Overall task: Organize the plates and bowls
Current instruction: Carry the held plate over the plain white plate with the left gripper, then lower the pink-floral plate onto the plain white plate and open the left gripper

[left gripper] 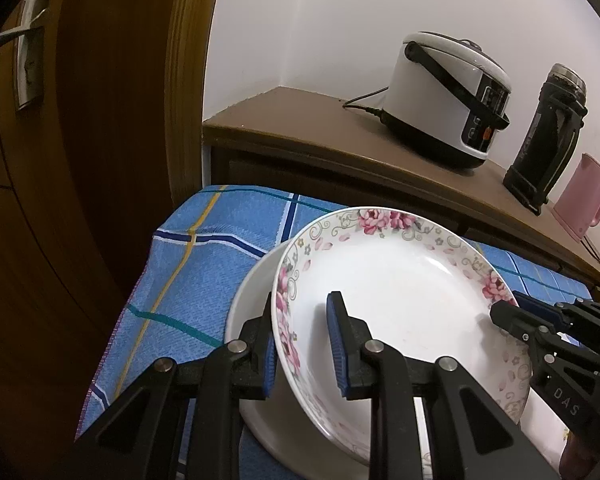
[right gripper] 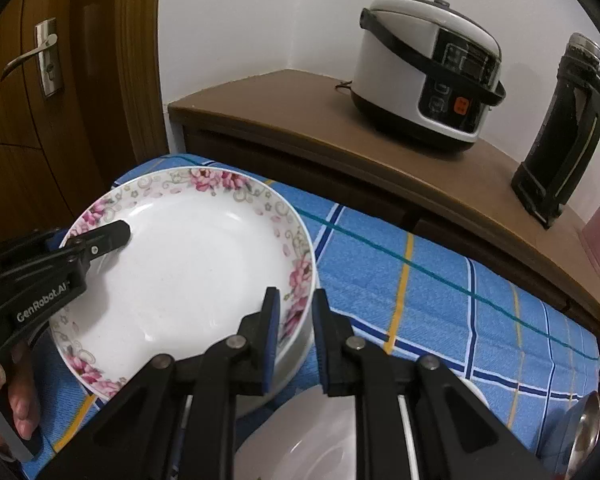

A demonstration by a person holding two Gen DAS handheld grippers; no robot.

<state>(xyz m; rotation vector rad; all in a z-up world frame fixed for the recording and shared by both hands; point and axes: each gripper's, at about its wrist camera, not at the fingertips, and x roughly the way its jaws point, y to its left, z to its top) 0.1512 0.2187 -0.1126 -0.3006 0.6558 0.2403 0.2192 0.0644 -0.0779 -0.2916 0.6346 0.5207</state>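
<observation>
A white plate with a pink flower rim (left gripper: 400, 300) (right gripper: 188, 272) is tilted over a plain white dish (left gripper: 248, 320) (right gripper: 296, 356) on the blue checked cloth. My left gripper (left gripper: 304, 344) straddles the plate's left rim, one finger inside and one outside, with a gap left between pads and rim. It also shows in the right wrist view (right gripper: 100, 240). My right gripper (right gripper: 294, 336) straddles the plate's right rim, its jaws close around it. It shows in the left wrist view (left gripper: 512, 312). A white bowl (right gripper: 312, 440) lies under the right gripper.
A brown cabinet (left gripper: 320, 136) behind the cloth carries a rice cooker (left gripper: 448, 100) (right gripper: 428, 72), a black flask (left gripper: 548, 136) (right gripper: 564, 128) and a pink jug (left gripper: 584, 200). A wooden door (left gripper: 80, 120) stands at the left. A metal ladle (right gripper: 584, 432) lies at the right.
</observation>
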